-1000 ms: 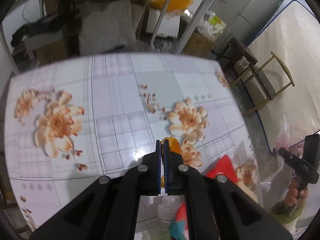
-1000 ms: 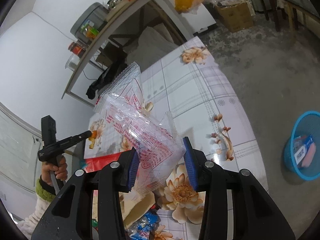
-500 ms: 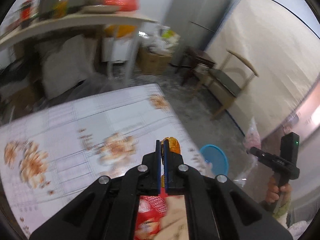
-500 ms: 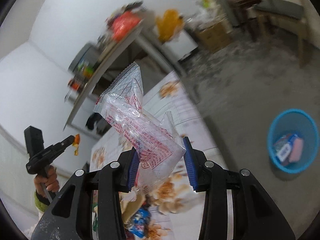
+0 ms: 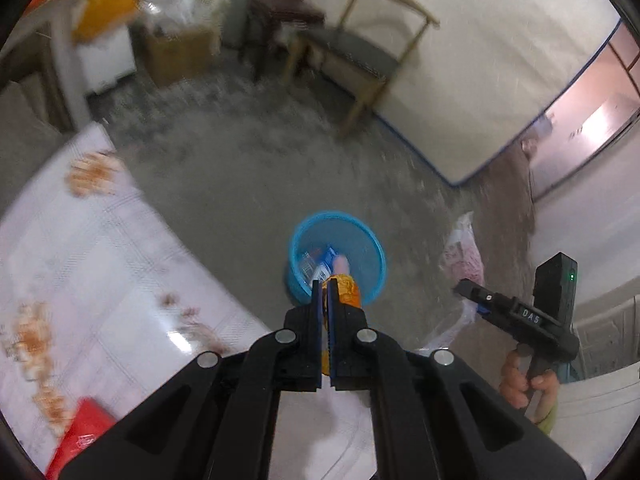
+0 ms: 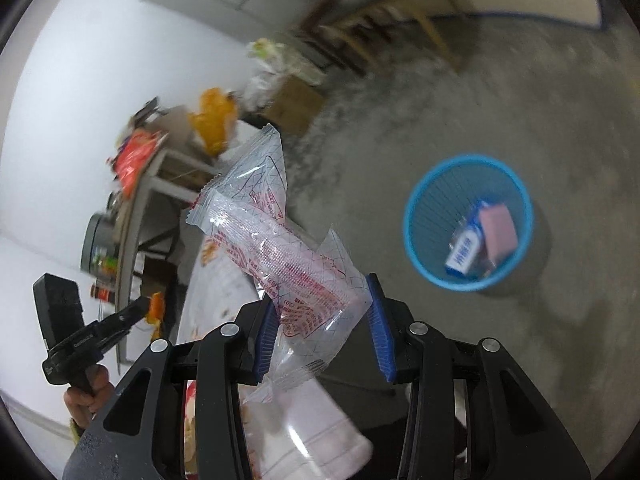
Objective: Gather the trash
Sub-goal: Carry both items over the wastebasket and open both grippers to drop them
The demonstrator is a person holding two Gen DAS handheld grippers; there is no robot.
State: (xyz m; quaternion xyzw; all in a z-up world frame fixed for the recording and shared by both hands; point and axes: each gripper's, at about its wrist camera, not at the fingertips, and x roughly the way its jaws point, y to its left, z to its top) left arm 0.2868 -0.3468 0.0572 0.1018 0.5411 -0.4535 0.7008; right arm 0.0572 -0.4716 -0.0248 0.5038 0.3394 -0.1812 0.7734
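With the left gripper (image 5: pixel 325 294) pinching an orange scrap (image 5: pixel 346 289) and the right gripper (image 6: pixel 322 320) clamping a clear wrapper (image 6: pixel 280 256), center both over the blue bin (image 6: pixel 416 216) at right of frame before releasing.

Swung off the bench (image 5: pixel 80 264) toward the floor (image 5: pixel 248 184). Blue basket (image 5: pixel 374 248) now at 12 o'clock of the left gripper (image 5: pixel 325 292), at 2 o'clock of the right gripper (image 6: pixel 322 312); formerly bench ahead.
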